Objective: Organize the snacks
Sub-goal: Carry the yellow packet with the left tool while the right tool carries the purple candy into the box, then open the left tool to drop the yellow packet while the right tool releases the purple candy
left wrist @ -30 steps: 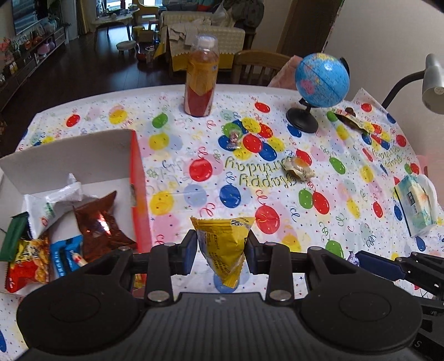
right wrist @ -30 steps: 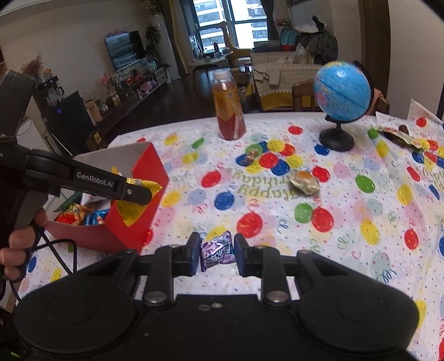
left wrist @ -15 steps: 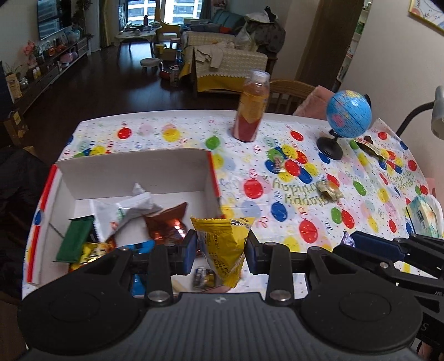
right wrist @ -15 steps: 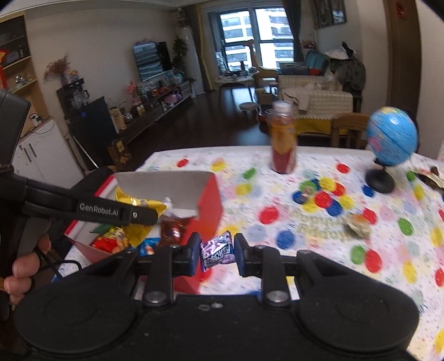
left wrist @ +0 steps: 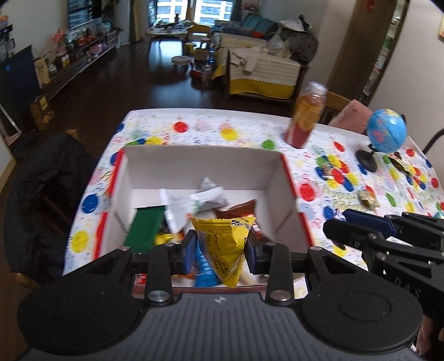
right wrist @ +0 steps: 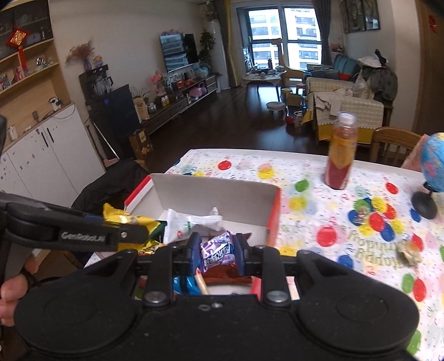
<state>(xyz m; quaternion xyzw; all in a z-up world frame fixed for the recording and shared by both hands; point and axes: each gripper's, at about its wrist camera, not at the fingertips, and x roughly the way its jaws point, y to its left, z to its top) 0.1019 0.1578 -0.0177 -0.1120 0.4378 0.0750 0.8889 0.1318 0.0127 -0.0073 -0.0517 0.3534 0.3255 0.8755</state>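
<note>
Both grippers have swung leftward over the snack box (left wrist: 287,177), left gripper (left wrist: 220,251) clamping a yellow packet (left wrist: 222,244), right gripper (right wrist: 217,252) clamping a purple candy (right wrist: 217,251), ready to drop.

Floor: dark polished wood (right wrist: 222,122), reflecting window light.
Windows: tall panes (right wrist: 285,33) at far end, grey daylight, high-rise outside.
Walls: pale cream (right wrist: 125,33); framed pictures (right wrist: 360,15) right of windows.
Furniture: television (right wrist: 179,52) above low console (right wrist: 177,102); white cabinets (right wrist: 41,163) at left; sofa (left wrist: 260,69) under yellow-trimmed throw; round coffee table (right wrist: 262,77); wooden chair (right wrist: 394,144).
</note>
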